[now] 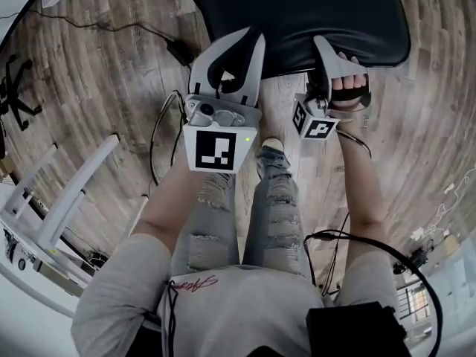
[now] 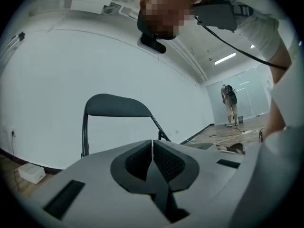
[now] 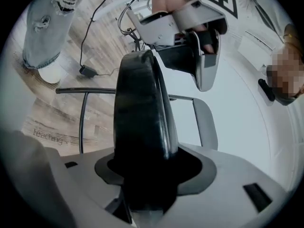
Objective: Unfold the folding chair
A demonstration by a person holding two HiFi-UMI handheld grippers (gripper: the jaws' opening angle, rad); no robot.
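Observation:
The folding chair stands in front of me with its black padded seat (image 1: 297, 17) lying flat. Its grey backrest (image 2: 116, 106) rises against the white wall. My right gripper (image 1: 327, 54) straddles the seat's near edge. In the right gripper view the seat (image 3: 142, 108) runs edge-on between the jaws of this gripper (image 3: 152, 167), with a dark gap on each side, so it stands open. My left gripper (image 1: 249, 43) hovers over the seat's near left corner. Its jaws (image 2: 152, 148) are shut, pad to pad, on nothing. The left gripper (image 3: 199, 56) also shows beyond the seat.
My legs in torn jeans (image 1: 268, 207) stand just behind the chair. Cables (image 1: 160, 136) and a power adapter (image 1: 181, 50) lie on the wooden floor. A white frame (image 1: 67, 192) lies to the left. A person (image 2: 230, 103) stands far off. A white box (image 2: 31, 172) sits by the wall.

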